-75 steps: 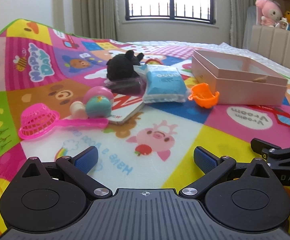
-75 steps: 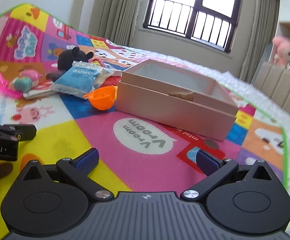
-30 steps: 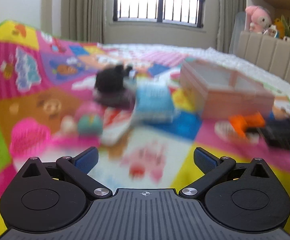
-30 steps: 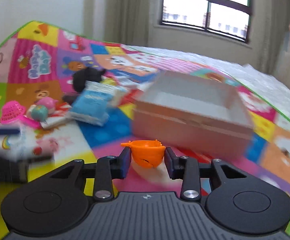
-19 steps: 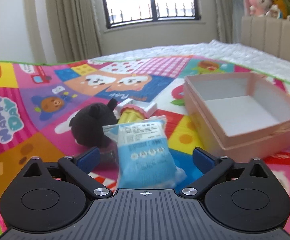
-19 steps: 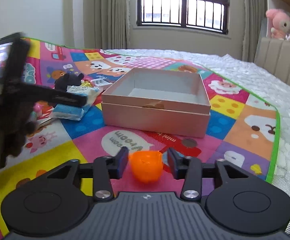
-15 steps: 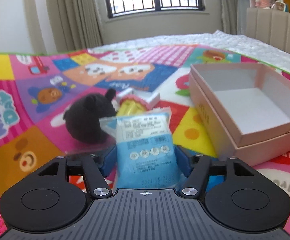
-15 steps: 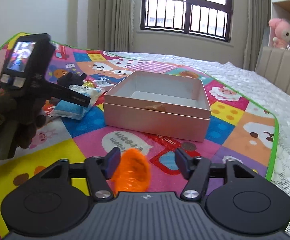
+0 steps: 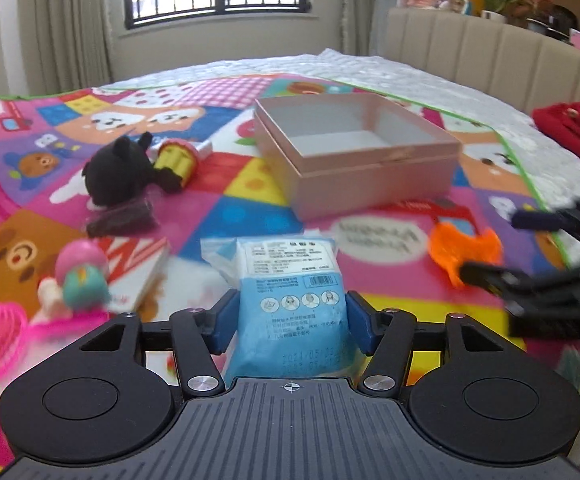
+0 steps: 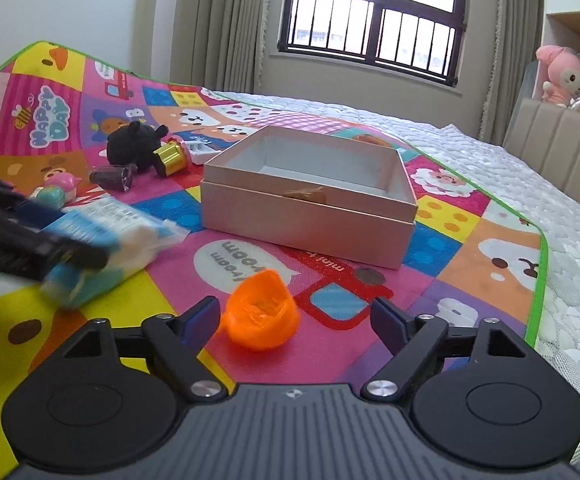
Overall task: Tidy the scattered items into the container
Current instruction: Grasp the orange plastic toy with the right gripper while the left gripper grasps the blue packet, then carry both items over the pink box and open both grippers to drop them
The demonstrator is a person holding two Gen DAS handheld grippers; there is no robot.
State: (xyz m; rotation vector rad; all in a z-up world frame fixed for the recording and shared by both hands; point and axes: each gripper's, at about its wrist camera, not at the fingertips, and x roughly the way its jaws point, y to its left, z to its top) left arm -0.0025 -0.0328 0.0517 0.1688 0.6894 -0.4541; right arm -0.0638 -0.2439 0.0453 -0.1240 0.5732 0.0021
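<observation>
L gripper (image 9: 290,322) has clamped the blue pack (image 9: 290,300), which lay loose on the mat (image 9: 249,208) 1 s ago. R gripper (image 10: 294,320), jaws opening, has dropped the orange cup (image 10: 261,316) short of the box (image 10: 310,216); needs re-grab. Box has 0 items.

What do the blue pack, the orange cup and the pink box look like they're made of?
Blue pack: glossy, crinkled plastic film, soft filling. Orange cup: translucent plastic that glows in the light. Pink box: probably matte cardboard, with thin straight walls.
</observation>
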